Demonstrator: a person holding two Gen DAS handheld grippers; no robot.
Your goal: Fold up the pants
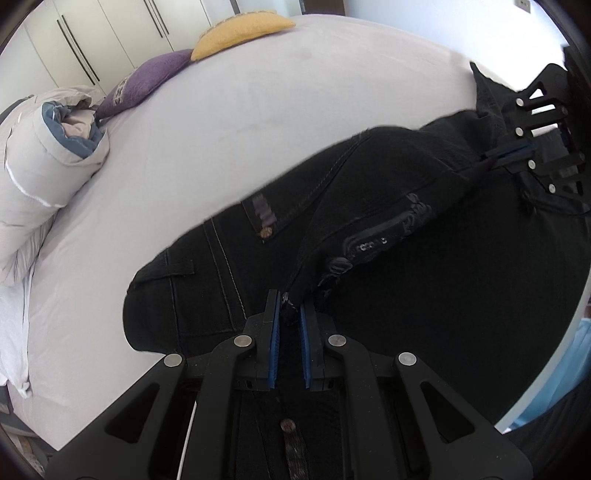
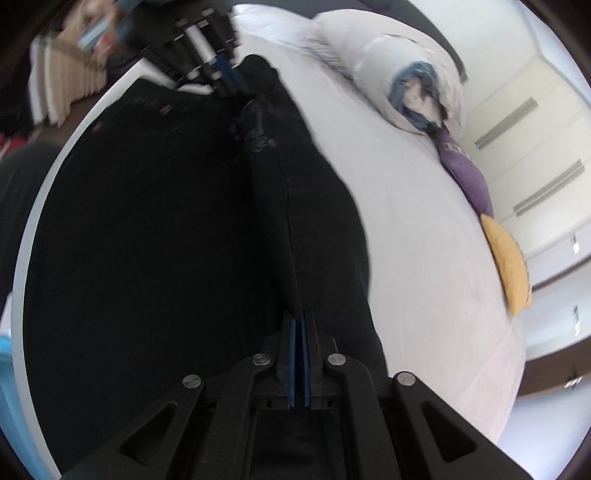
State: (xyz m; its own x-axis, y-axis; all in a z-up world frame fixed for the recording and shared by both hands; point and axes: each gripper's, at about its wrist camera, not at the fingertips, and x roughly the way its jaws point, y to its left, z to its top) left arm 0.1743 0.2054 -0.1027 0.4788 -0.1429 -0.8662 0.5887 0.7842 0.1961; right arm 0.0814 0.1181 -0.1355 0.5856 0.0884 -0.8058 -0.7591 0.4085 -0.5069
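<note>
Black jeans (image 1: 369,206) lie on a bed with a pale lilac sheet (image 1: 240,122). One leg is lifted and folded over the rest, showing a ripped knee. My left gripper (image 1: 291,306) is shut on a fold of the jeans near the waistband. My right gripper (image 2: 300,317) is shut on the jeans' fabric edge further along the leg. In the left wrist view my right gripper (image 1: 495,157) shows at the far right, pinching the cloth. In the right wrist view my left gripper (image 2: 231,88) shows at the top, holding the other end of the black jeans (image 2: 184,221).
A rolled duvet (image 1: 55,147), a purple cushion (image 1: 147,81) and a yellow cushion (image 1: 240,33) lie at the bed's head. White wardrobe doors (image 1: 92,40) stand behind. The bed's near edge (image 2: 33,229) curves at the left of the right wrist view.
</note>
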